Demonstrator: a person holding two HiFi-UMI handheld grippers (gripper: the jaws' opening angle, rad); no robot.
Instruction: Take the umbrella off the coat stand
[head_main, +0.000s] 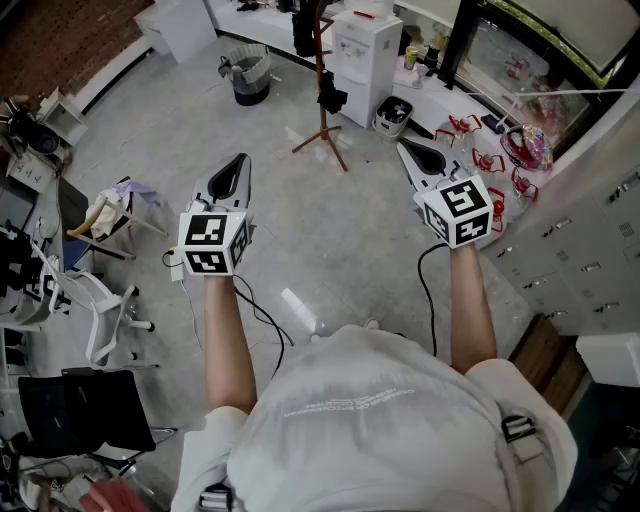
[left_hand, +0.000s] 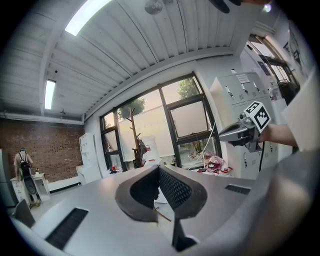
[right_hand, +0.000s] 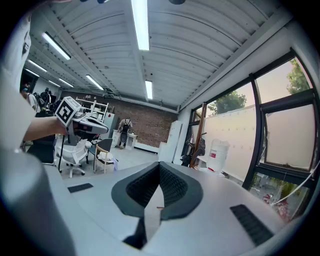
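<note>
The wooden coat stand (head_main: 320, 85) rises from the grey floor at the far middle of the head view, well beyond both grippers. Dark things hang on it: one low on the pole (head_main: 332, 98), which may be the folded umbrella, and one higher up (head_main: 303, 30). My left gripper (head_main: 238, 162) and right gripper (head_main: 405, 148) are held out level, side by side and apart, both shut with nothing in them. The left gripper view shows the coat stand (left_hand: 134, 140) small before the windows, above the closed jaws. In the right gripper view the coat stand (right_hand: 197, 145) is just right of the jaw tips.
A white water dispenser (head_main: 365, 60) and a small bin (head_main: 393, 115) stand right of the stand, a grey trash bin (head_main: 250, 78) to its left. Chairs (head_main: 105, 215) and desks crowd the left side. Grey lockers (head_main: 590, 240) and red clutter (head_main: 505, 160) line the right.
</note>
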